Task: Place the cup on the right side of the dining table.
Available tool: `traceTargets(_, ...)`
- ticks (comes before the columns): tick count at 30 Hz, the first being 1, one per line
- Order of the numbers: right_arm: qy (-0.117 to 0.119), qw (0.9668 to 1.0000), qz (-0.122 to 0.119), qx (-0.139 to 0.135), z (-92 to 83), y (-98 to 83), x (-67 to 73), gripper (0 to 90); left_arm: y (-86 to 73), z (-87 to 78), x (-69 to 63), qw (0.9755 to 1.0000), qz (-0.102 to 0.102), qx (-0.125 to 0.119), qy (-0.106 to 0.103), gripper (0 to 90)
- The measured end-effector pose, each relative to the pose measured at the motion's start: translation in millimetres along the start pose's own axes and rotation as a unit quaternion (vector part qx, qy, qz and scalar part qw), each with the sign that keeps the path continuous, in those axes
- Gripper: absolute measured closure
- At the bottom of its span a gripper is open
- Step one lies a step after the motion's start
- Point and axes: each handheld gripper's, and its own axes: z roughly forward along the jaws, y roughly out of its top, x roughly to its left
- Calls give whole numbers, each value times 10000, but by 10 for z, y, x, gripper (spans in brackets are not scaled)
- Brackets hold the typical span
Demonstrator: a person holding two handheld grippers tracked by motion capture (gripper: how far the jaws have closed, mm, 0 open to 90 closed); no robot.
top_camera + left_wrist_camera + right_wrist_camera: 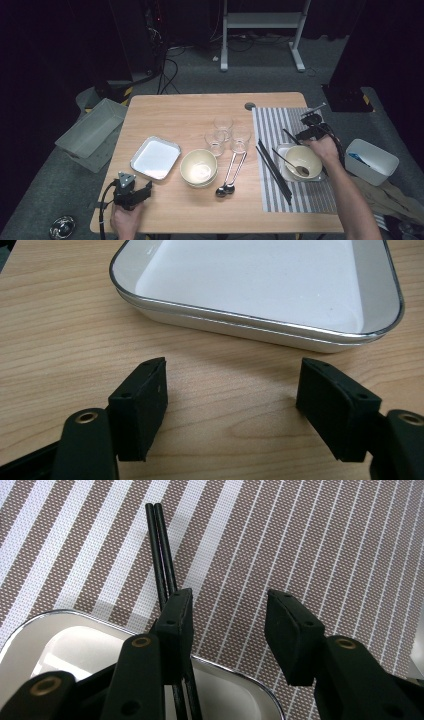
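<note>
right gripper (227, 625) hangs over the striped placemat (280, 127), claw about half open, nothing pinched | black chopsticks (162, 555) lie on the placemat right beside its one pad, crossing the metal tray's (65, 617) rim | left gripper (230, 400) claw wide, empty, near another white tray (260, 285), well off the placemat

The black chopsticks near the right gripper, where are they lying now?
In the right gripper view the black chopsticks lie on the striped placemat, crossing the rim of the metal tray, beside the right gripper's left jaw, not between the jaws.
</note>
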Motion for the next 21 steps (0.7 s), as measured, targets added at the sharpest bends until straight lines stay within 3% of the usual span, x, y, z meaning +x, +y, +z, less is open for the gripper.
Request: traceTargets(21,241,9996,-141,54,48,54,92,547,0,0,0,10000,0,0,-4,288)
